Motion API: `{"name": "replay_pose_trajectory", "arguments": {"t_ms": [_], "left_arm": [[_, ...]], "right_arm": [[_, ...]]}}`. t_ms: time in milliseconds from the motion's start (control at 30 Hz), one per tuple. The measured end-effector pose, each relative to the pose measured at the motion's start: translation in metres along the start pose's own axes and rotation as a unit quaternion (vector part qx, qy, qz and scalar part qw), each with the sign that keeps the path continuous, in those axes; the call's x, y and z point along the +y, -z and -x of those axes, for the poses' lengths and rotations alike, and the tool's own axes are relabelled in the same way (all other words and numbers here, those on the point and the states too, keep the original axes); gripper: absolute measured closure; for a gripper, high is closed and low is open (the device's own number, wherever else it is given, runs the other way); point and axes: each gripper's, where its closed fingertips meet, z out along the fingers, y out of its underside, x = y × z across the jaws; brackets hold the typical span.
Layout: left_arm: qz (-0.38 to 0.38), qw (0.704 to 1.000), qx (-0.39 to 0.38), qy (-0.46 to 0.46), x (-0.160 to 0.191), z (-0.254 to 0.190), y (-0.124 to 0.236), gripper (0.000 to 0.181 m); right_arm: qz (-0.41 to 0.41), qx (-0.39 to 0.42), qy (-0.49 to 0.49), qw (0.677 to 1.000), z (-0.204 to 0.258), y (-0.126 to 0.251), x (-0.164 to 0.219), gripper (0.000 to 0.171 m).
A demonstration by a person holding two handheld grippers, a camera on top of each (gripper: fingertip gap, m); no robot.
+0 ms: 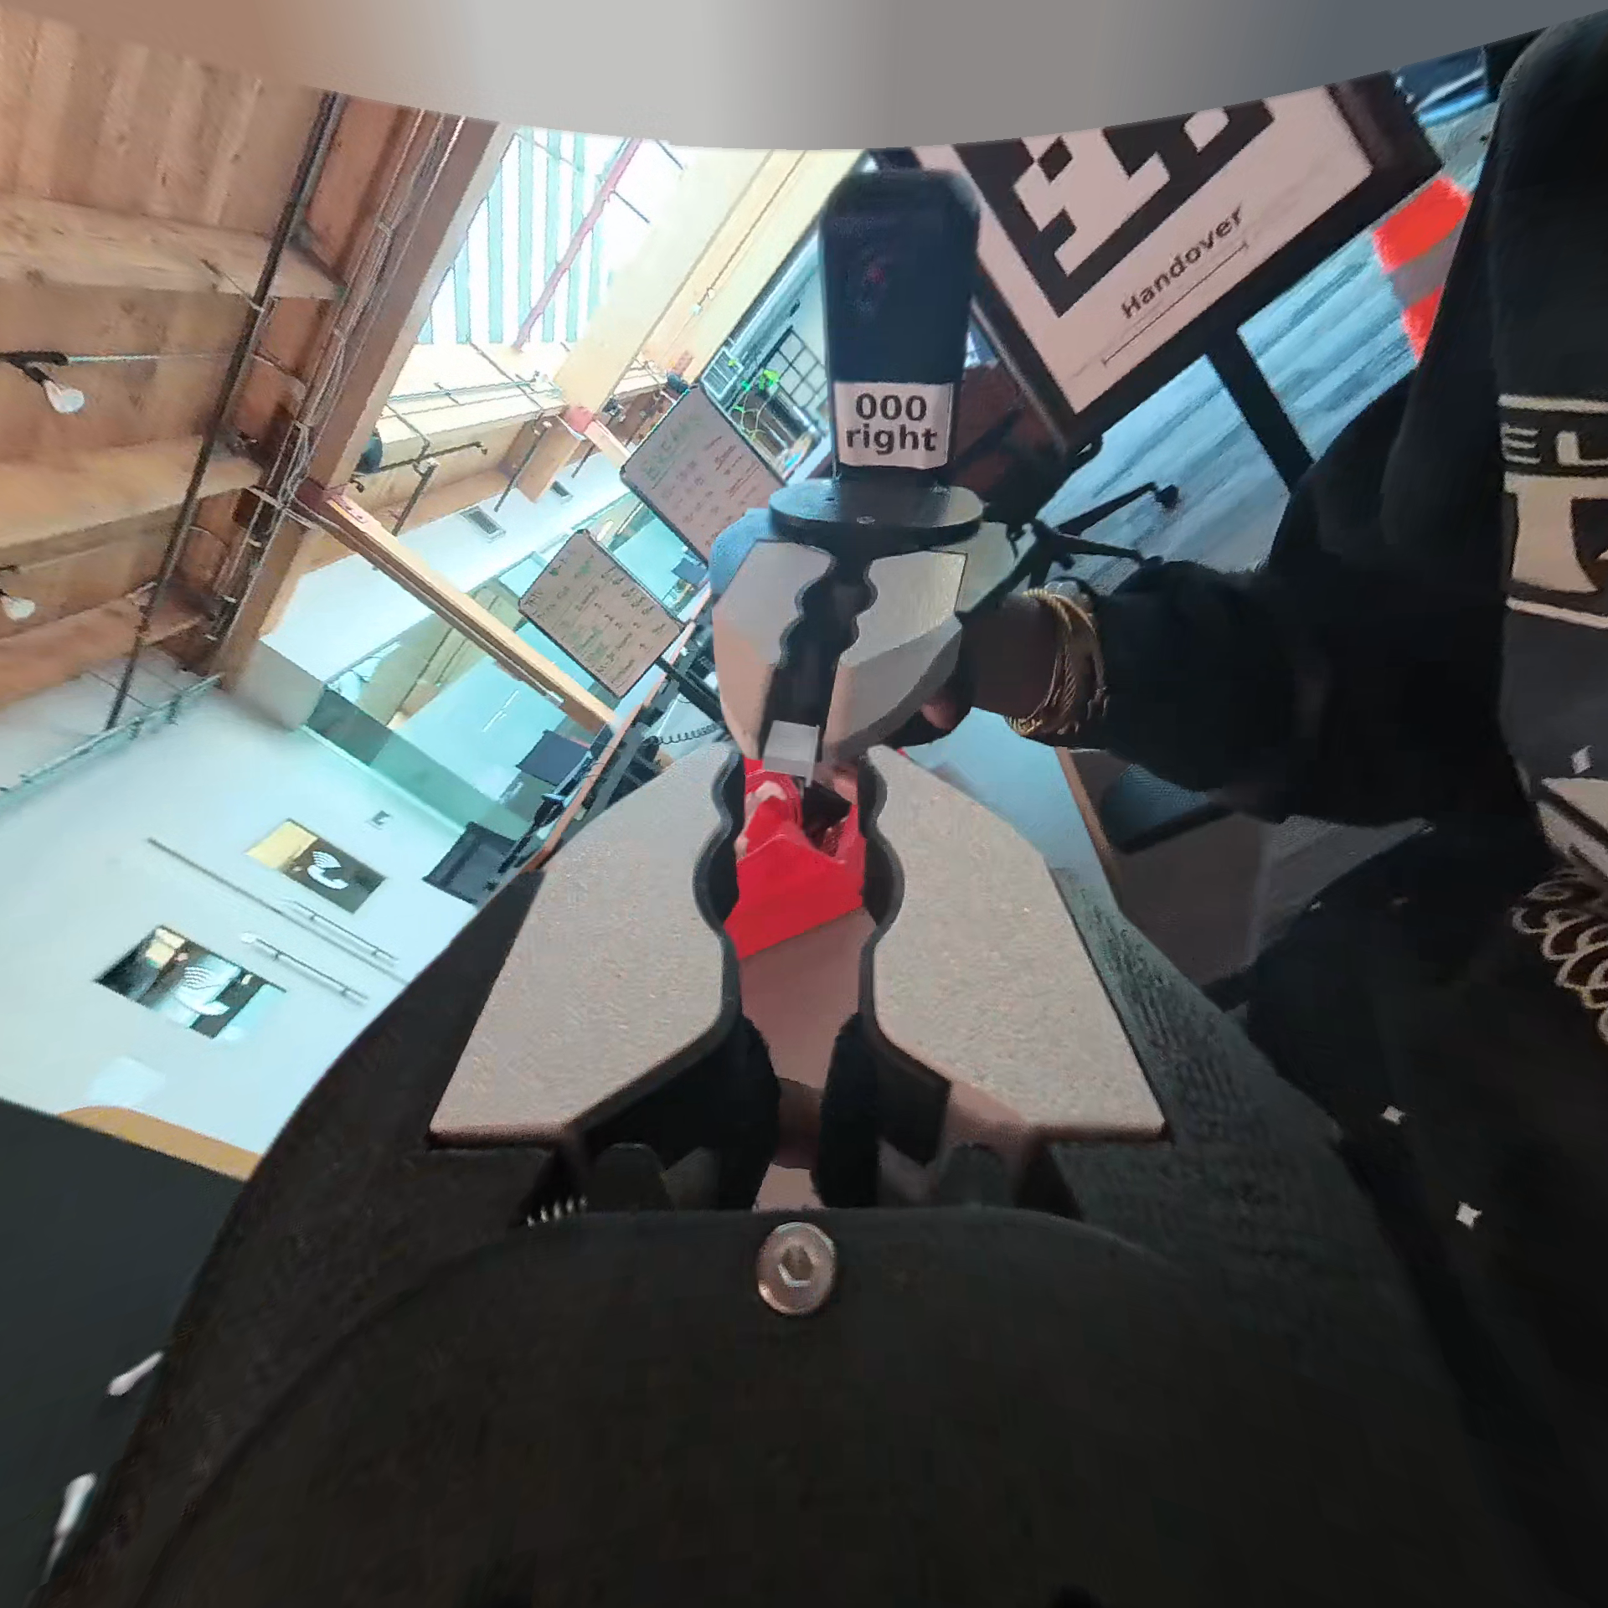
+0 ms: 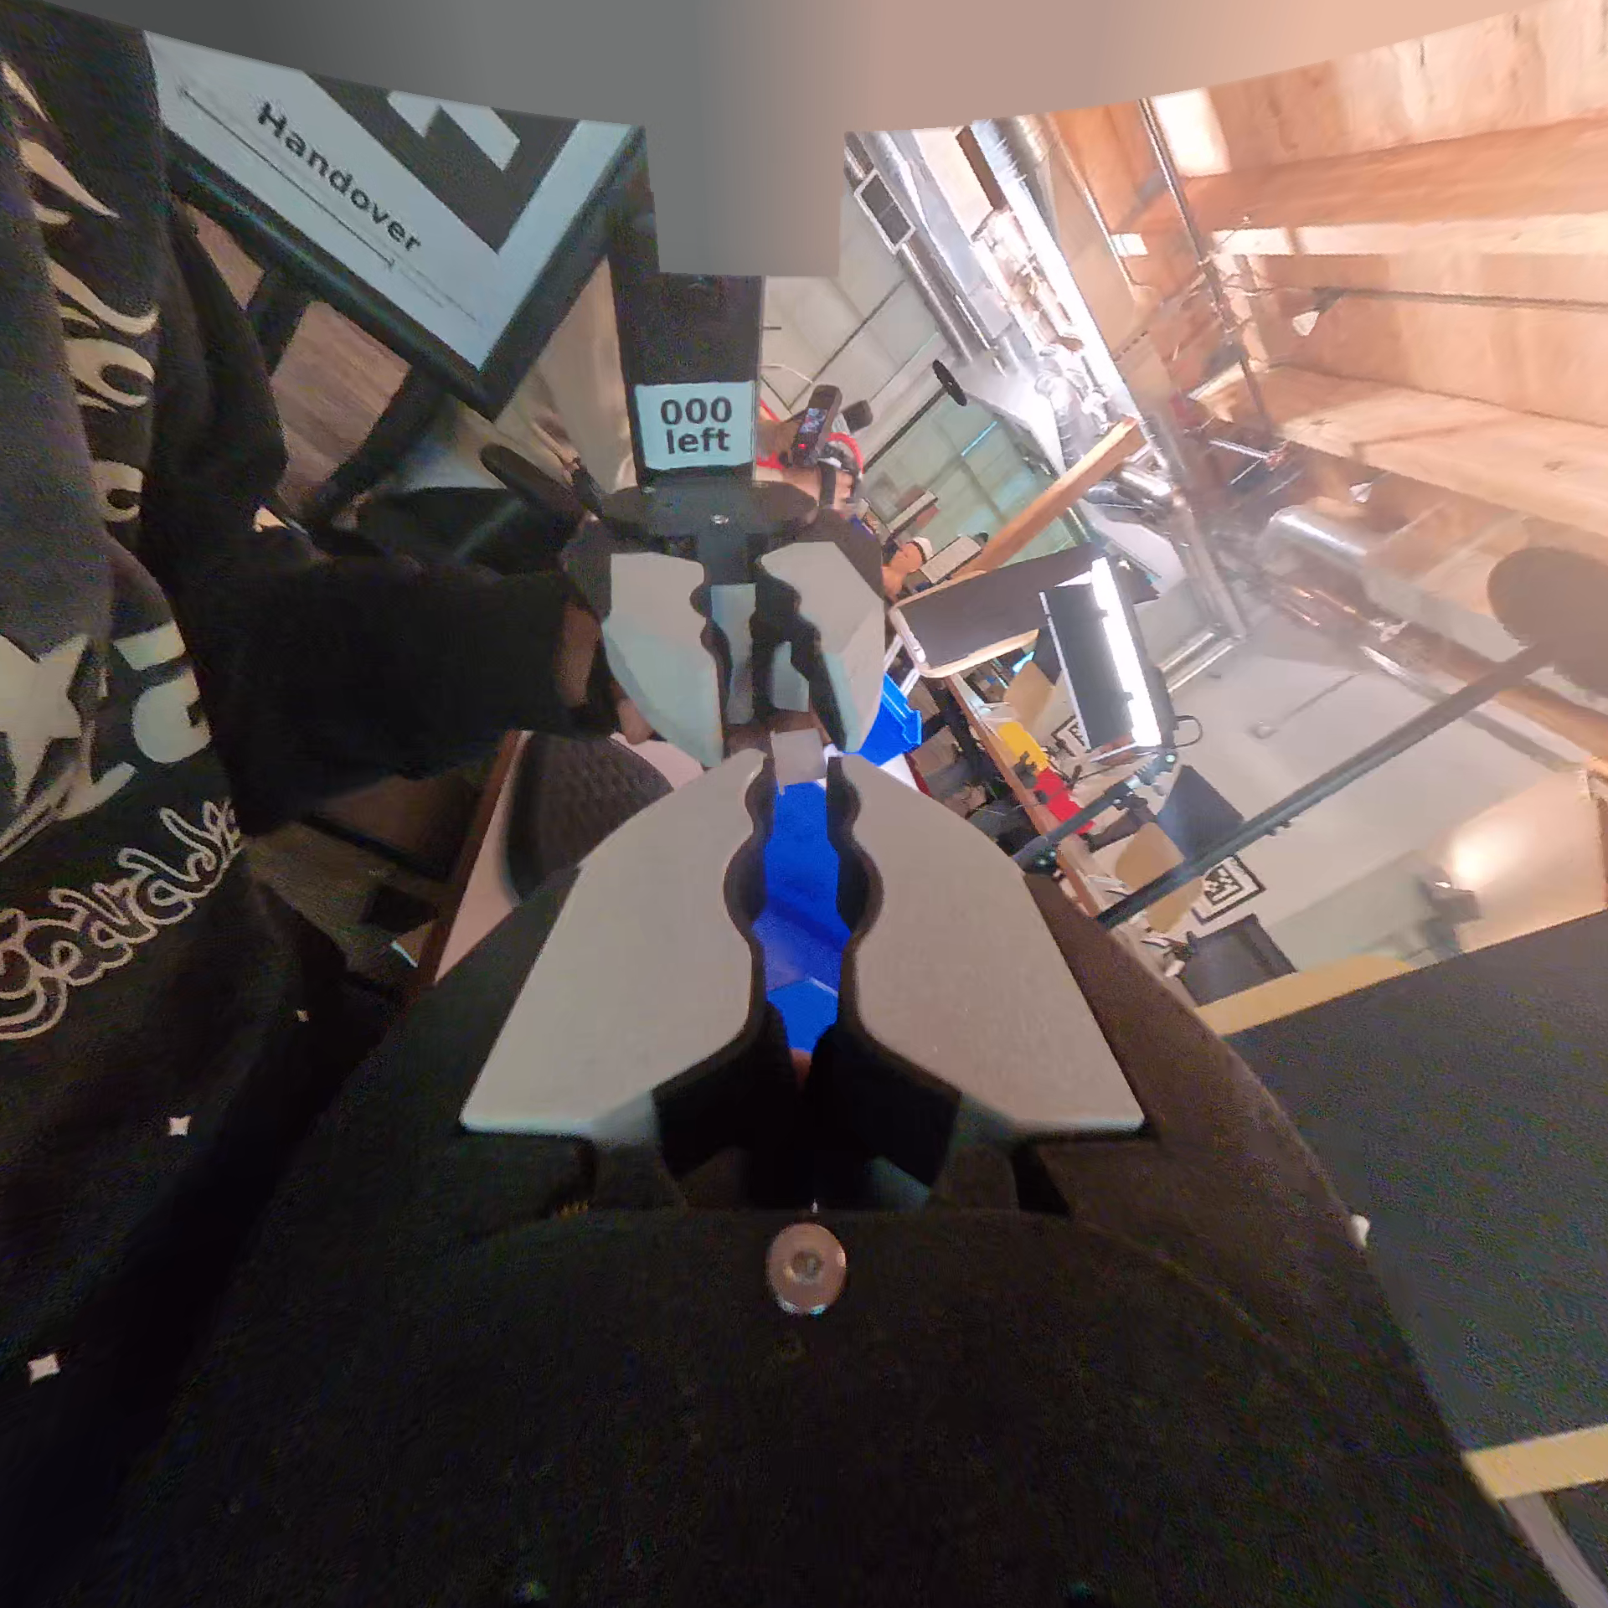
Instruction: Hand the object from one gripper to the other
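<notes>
Timber-ceilinged workshop behind. Right gripper (image 2: 800, 776) fingers pinch a small grey block (image 2: 797, 753); left gripper (image 1: 796, 776) fingers spread. Block probably light and stiff; take its free end.

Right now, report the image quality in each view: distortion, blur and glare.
Left wrist view: strong wide-angle bending, window blown out, the left tongs sharp, the small grey block and red bin behind softly blurred. Right wrist view: same curved distortion, bright glare off the lit panel, the right tongs crisp, background smeared; a flat grey patch covers the top.
</notes>
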Motion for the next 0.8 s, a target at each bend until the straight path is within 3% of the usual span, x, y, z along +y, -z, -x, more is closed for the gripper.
{"name": "replay_pose_trajectory", "arguments": {"t_ms": [100, 367, 533, 633, 800], "left_arm": [[-0.005, 1.0, -0.003, -0.003, -0.001, 0.0, -0.001, 0.17], [-0.007, 1.0, 0.016, 0.003, -0.001, -0.004, 0.0, 0.165], [0.0, 1.0, 0.021, 0.005, -0.001, -0.006, 0.0, 0.171], [0.006, 0.994, 0.041, 0.098, -0.002, -0.003, 0.001, 0.171], [-0.012, 0.944, 0.097, 0.314, -0.002, 0.003, 0.007, 0.171]], "right_arm": [[0.007, -0.01, -0.008, 1.0, 0.003, 0.0, 0.003, 0.16], [-0.011, -0.027, -0.026, 0.999, 0.007, 0.001, -0.004, 0.16], [-0.009, -0.034, -0.028, 0.999, 0.009, 0.001, -0.003, 0.16], [-0.018, -0.014, 0.014, 1.0, 0.007, 0.001, -0.004, 0.159], [-0.01, 0.092, 0.252, 0.963, -0.001, 0.004, -0.009, 0.153]]}}
